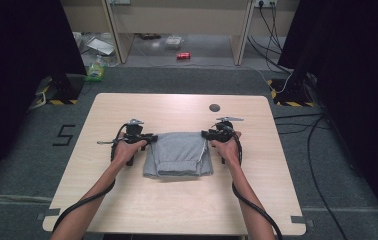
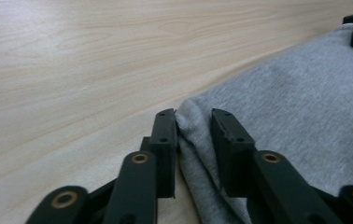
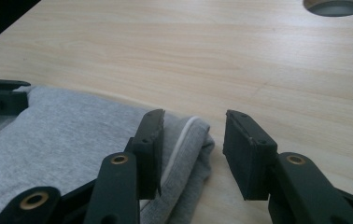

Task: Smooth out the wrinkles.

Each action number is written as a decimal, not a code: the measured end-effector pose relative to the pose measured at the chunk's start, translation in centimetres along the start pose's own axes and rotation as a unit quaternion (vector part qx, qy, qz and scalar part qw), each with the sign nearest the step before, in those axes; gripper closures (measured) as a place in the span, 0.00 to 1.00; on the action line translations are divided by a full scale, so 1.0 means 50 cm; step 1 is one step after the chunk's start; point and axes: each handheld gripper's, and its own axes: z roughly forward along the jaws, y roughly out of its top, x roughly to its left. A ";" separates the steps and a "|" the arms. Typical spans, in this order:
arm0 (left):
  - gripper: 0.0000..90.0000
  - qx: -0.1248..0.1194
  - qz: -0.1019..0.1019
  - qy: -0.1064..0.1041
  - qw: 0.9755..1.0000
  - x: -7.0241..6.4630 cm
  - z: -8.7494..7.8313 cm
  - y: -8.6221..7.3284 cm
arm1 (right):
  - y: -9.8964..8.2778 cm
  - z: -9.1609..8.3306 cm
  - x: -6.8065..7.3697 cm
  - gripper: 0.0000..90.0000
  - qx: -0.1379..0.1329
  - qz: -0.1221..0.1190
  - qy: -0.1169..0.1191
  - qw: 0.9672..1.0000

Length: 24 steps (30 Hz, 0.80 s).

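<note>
Left gripper (image 2: 193,135) fingers apart straddling corner of folded grey sweatpants (image 1: 179,154); right gripper (image 3: 193,149) wide apart, may snag top layer only, unfolding stack

Light wood table (image 1: 177,200), grey carpet floor (image 1: 22,165), black curtains (image 1: 17,45) both sides, cables (image 1: 322,150) at rt.

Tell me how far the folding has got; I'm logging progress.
Done: the grey garment already lies folded compactly on the table. In hand: left gripper and right gripper, both open, straddle its far corners. Left: closing on them and, probably, another fold.
</note>
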 end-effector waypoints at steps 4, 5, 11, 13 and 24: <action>0.72 -0.002 -0.009 0.000 1.000 0.006 -0.005 -0.003 | -0.003 -0.009 -0.008 0.63 -0.014 0.020 0.012 1.000; 0.72 -0.001 -0.007 0.001 1.000 0.005 -0.005 -0.002 | -0.004 -0.013 -0.009 0.63 -0.014 0.014 0.007 1.000; 0.67 0.000 -0.008 0.008 1.000 0.004 -0.012 -0.003 | -0.013 -0.027 -0.014 0.59 -0.011 0.012 -0.006 1.000; 0.63 -0.008 -0.017 0.002 1.000 0.006 -0.021 -0.004 | -0.014 -0.037 -0.013 0.58 -0.015 0.012 -0.003 1.000; 0.43 -0.010 -0.015 -0.030 0.999 -0.016 -0.094 -0.025 | -0.033 -0.111 0.015 0.51 -0.013 -0.034 -0.004 0.999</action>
